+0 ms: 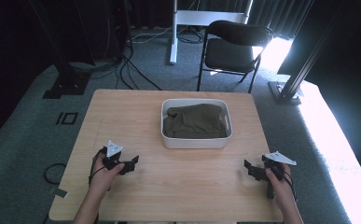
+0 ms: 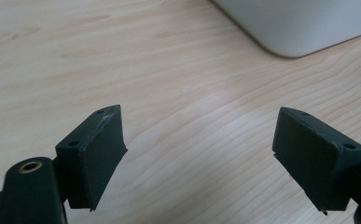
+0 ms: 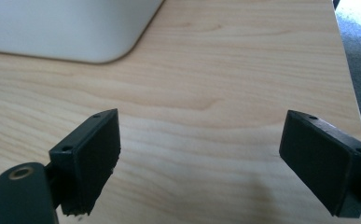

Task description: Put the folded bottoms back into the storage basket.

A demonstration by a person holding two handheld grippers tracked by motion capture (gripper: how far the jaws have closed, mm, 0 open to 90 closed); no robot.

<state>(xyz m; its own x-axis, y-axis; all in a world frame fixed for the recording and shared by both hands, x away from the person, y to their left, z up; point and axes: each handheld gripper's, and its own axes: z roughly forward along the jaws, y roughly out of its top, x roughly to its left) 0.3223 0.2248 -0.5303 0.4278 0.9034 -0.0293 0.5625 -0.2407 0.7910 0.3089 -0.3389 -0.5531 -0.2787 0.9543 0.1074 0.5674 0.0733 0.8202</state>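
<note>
At the middle of the wooden table (image 1: 136,112), slightly toward twelve o'clock, sits a white tub (image 1: 196,142) with rounded corners, and a dark olive cloth (image 1: 195,121) lies bundled inside it, filling most of the floor of the tub; no brand, label or writing can be read on the tub, the cloth or either gripper, and the dark square mark on the carpet (image 1: 29,116) at about nine o'clock of the table is too small to make out; the left gripper (image 1: 132,164) rests low over the table at about seven o'clock of the tub, well apart from it, its jaws spread wide with bare wood between them, as the left gripper view confirms (image 2: 199,154), where one rounded corner of the tub (image 2: 299,23) is cut off at one o'clock; the right gripper (image 1: 249,169) sits at about five o'clock of the tub, also well apart, its jaws likewise spread with nothing between them (image 3: 199,158), and in the right gripper view the tub (image 3: 66,28) is cut off at eleven o'clock; the folds of the cloth are hard to tell apart; a black folding chair (image 1: 232,49) stands beyond the table at twelve o'clock.
</note>
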